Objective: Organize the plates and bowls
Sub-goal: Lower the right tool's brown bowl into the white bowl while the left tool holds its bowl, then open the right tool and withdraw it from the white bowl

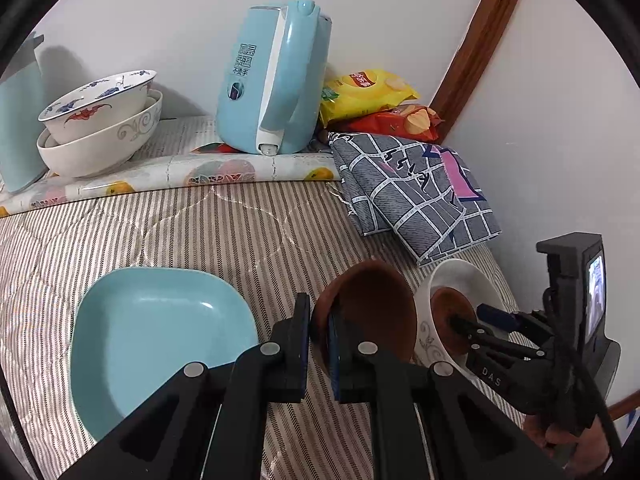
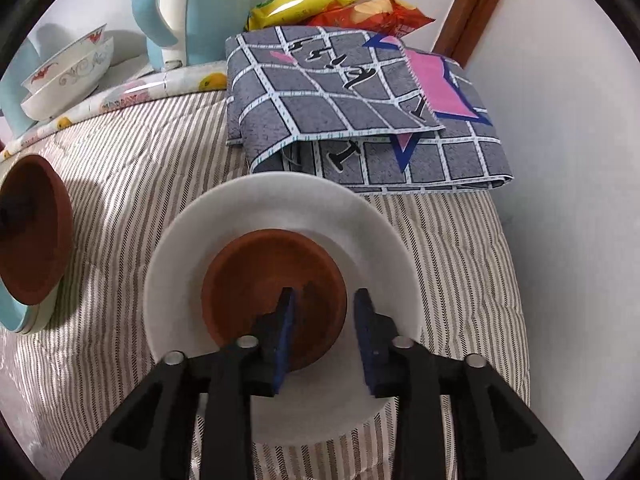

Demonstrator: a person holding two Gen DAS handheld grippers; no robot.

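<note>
The left gripper (image 1: pixel 320 344) jaws clamp the rim of a tilted brown bowl (image 1: pixel 372 304), lifted beside the blue plate (image 1: pixel 160 340). The right gripper (image 2: pixel 324 336) jaws stand wide astride the rim of a second brown bowl (image 2: pixel 268 276) (resting in a white bowl (image 2: pixel 280 208)), not pinching it.

A: What's behind it all?
B: A plain white wall (image 1: pixel 168 12) across the top, and a brown wooden trim (image 1: pixel 476 36) slanting down at upper right.
A: And underneath?
B: A striped quilt (image 1: pixel 224 232) fills the middle; a fruit-print mat (image 1: pixel 168 172) runs across at centre left.
</note>
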